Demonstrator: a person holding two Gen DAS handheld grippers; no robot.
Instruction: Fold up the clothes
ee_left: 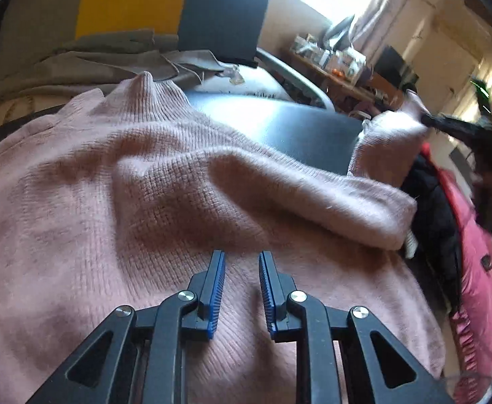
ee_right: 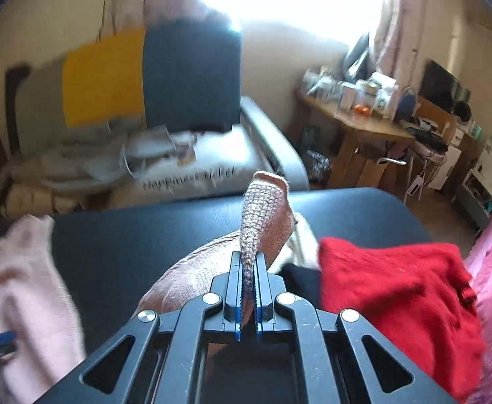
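Right gripper (ee_right: 248, 259) clenched on pink sweater (ee_left: 165, 185) cuff; left gripper (ee_left: 242, 257) released over body; red garment (ee_right: 397, 289) right-view only.

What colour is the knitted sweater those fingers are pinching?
Dusty pink, the pink sweater; its knit shows best in the left wrist view.

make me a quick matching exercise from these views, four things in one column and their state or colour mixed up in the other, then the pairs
Column one:
1. left tongs
2. right tongs
3. sweater beside the right tongs
4. table top

Column two:
A. red
B. shut on a fold of pink knit
C. dark and smooth
D. open above the pink sweater

Pairs: 1-D, 2-B, 3-A, 4-C
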